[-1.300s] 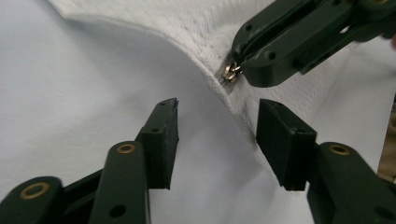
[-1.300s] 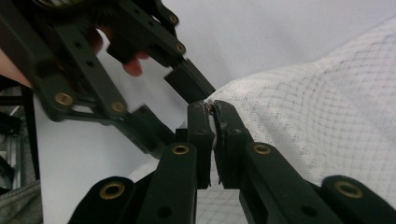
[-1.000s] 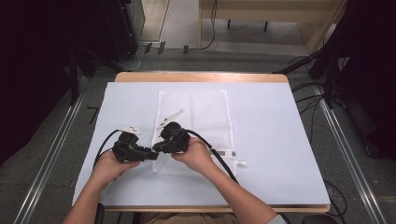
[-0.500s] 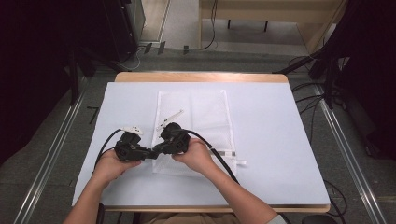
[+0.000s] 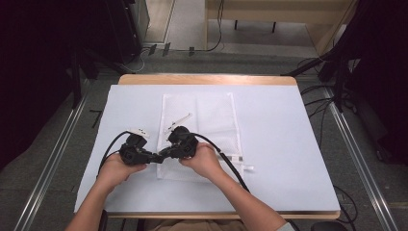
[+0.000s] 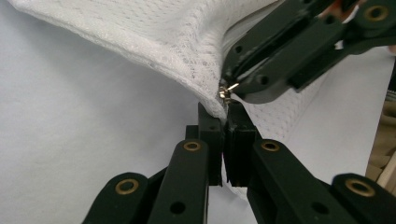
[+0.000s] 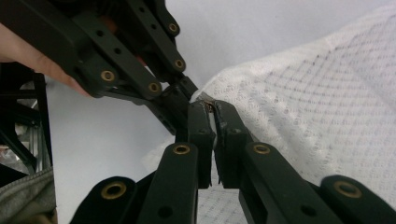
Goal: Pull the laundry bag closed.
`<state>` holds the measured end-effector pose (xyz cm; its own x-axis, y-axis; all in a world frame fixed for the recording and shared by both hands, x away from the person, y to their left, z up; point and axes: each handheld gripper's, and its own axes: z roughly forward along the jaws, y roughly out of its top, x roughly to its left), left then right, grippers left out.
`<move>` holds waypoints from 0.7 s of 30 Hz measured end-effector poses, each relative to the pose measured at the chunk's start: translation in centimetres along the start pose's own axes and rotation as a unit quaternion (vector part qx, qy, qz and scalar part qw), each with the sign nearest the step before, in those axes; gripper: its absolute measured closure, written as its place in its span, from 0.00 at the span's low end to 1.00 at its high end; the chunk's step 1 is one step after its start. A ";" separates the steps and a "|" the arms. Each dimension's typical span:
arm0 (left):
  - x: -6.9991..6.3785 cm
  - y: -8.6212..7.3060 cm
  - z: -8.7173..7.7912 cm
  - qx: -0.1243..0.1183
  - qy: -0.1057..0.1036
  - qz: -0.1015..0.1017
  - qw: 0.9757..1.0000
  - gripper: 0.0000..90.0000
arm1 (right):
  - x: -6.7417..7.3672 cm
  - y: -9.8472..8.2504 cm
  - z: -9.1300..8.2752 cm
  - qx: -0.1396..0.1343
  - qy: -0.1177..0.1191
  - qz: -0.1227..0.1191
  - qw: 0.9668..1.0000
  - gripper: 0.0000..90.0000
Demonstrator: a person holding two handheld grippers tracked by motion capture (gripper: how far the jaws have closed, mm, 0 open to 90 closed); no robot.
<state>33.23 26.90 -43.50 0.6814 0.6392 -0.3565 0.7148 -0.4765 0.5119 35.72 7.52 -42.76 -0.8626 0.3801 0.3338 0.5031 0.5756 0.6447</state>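
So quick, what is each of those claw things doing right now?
Left gripper: closed, pinching the corner of the white mesh bag.
Right gripper: closed on the bag's metal zipper pull.

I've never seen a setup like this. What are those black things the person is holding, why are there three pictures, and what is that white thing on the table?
There is no robot here: a person holds black tongs, one in each hand. The wide picture is taken from above the table, and shows the left tongs and the right tongs meeting at the near left corner of a white mesh bag that lies on a pale sheet. The other two pictures come from small cameras riding on each pair of tongs, looking along the jaws. Up close, the left tongs are shut on the bag's corner fabric, and the right tongs are shut on the small metal zipper pull beside it.
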 end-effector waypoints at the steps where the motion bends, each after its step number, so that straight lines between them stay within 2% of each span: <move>1: -0.1 0.0 0.1 0.002 -0.002 -0.001 1.000 0.98 | -0.1 -0.1 0.1 0.000 0.001 0.000 1.000 0.98; 7: 0.1 0.0 0.0 0.006 0.002 -0.005 1.000 0.98 | -0.5 -0.3 0.2 -0.002 0.006 0.007 1.000 0.98; 9: 0.2 -0.1 -0.2 0.004 0.002 -0.007 1.000 0.98 | -0.5 -0.3 0.2 0.001 -0.012 0.000 1.000 0.98; 14: 0.5 -0.3 -0.4 0.002 -0.002 -0.006 1.000 0.98 | -1.3 -0.8 0.1 0.006 -0.007 0.017 1.000 0.98; 21: 0.3 -0.3 -0.4 0.001 -0.001 0.000 1.000 0.98 | -1.3 -1.0 0.0 0.005 -0.010 0.008 1.000 0.98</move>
<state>33.18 27.47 -43.50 0.6812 0.6382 -0.3588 0.7155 -0.4766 0.5107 36.33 6.45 -43.84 -0.8528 0.4046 0.3301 0.5180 0.5759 0.6324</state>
